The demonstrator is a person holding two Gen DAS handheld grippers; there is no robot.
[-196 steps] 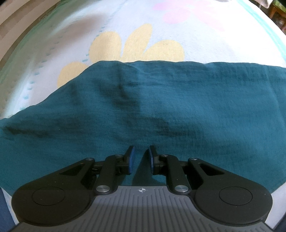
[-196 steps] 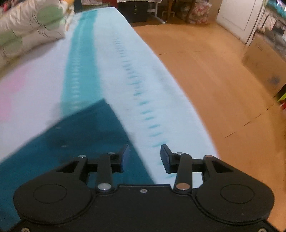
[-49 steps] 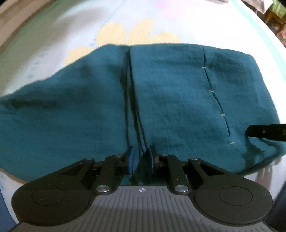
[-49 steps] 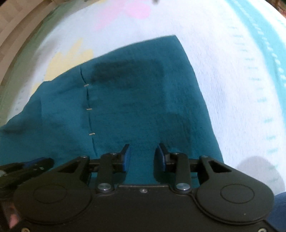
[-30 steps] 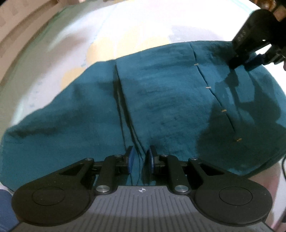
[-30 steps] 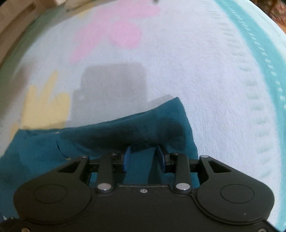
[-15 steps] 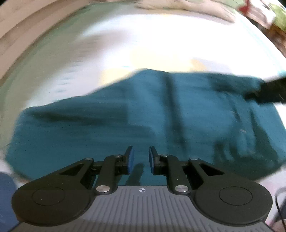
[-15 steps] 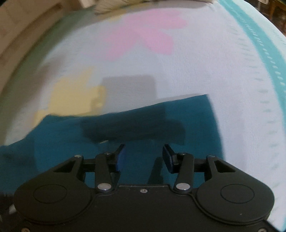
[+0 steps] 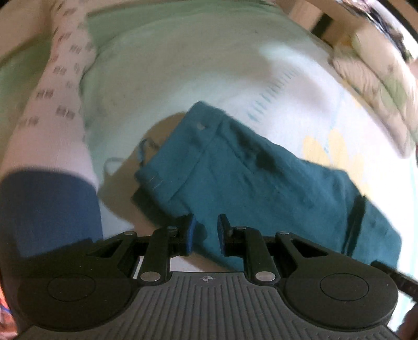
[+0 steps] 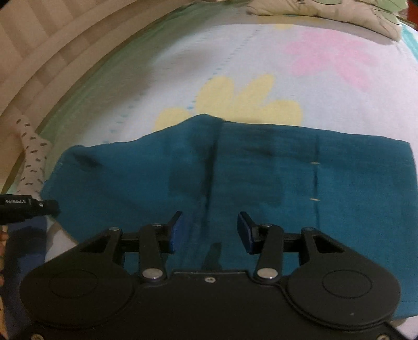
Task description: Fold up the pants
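The left tongs [image 9: 205, 231] stood a little apart with nothing between them, hovering just over the near edge of the teal pants [image 9: 261, 180], close to the waistband end with its button [image 9: 201, 126]. The right tongs [image 10: 209, 232] gaped wider, also empty, above the near middle of the pants [image 10: 235, 177], where a vertical crease ran away from them and a line of pale stitches [image 10: 314, 180] showed to the right. The pants lay flat as a broad, already doubled rectangle on the flowered bedsheet [image 10: 235, 52], their far edge over a yellow flower [image 10: 235, 99]; a pink flower [image 10: 339, 52] and a rumpled quilt [image 10: 326, 13] lay farther off, and a dotted white sleeve [image 9: 52, 104] sat at the left. The next fold would probably go best with each pair of tongs pinching both layers at an end corner, lifting evenly and laying that end across with edges aligned, so the crease fell straight and no wrinkles got trapped.
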